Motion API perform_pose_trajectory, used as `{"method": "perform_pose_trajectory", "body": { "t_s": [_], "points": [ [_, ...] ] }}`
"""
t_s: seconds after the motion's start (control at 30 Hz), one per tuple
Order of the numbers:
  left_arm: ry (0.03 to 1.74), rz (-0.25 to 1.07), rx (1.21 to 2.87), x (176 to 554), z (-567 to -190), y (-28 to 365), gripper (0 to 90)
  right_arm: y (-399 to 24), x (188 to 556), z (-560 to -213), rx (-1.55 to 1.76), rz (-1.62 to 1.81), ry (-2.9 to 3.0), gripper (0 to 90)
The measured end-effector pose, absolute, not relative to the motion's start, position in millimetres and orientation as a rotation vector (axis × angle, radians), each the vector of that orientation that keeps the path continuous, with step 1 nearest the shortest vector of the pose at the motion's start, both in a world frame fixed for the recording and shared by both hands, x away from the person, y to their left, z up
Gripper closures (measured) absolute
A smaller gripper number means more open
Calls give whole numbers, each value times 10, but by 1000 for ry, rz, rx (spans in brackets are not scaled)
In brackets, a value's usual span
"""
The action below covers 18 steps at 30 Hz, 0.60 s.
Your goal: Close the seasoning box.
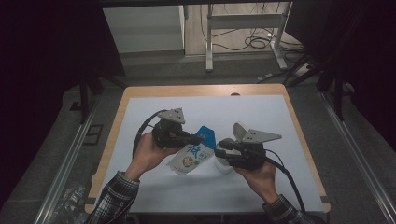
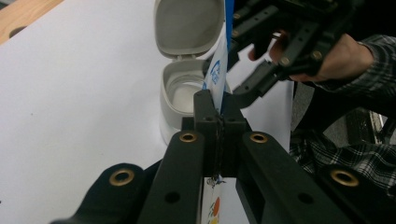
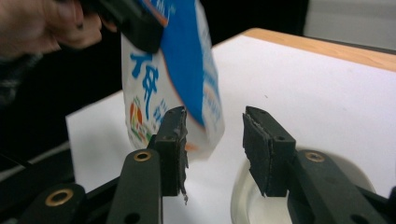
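A white mat (image 1: 261, 112) covers most of a wooden table (image 1: 196, 90), beyond whose far edge stand the metal legs of a grey frame (image 1: 243, 21) with black cables (image 1: 254, 43) coiled on the floor, while a crumpled clear wrapper (image 1: 70, 199) lies off the table's near left corner.

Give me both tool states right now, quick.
Left tool: shut on the snack pouch.
Right tool: open, holding nothing, pouch just beyond.
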State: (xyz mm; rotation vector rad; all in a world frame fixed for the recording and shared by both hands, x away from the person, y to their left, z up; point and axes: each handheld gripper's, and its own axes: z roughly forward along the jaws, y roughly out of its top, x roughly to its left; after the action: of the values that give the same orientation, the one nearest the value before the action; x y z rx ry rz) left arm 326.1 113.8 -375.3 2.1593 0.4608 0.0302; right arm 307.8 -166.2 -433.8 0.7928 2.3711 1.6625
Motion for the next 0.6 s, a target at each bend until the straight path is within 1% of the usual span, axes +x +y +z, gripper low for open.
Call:
{"method": "perform_pose_trajectory", "body": {
  "t_s": [0.23,0.33,0.5,0.6],
  "points": [
    [447,19,2154,3235,-3785,1132,897,-1600,3135,-4322,739,1704,2390,592],
    [447,15,2149,3227,-3808,1119,897,-1587,3153,-4314,721,1714,2399,624],
    [431,15,2150,3231,-3828,1118,897,-1543,3162,-4259,659,1703,2430,700],
    [434,20,2145,3234,-3848,1126,897,-1523,3163,-4244,644,1674,2447,792]
  ]
}}
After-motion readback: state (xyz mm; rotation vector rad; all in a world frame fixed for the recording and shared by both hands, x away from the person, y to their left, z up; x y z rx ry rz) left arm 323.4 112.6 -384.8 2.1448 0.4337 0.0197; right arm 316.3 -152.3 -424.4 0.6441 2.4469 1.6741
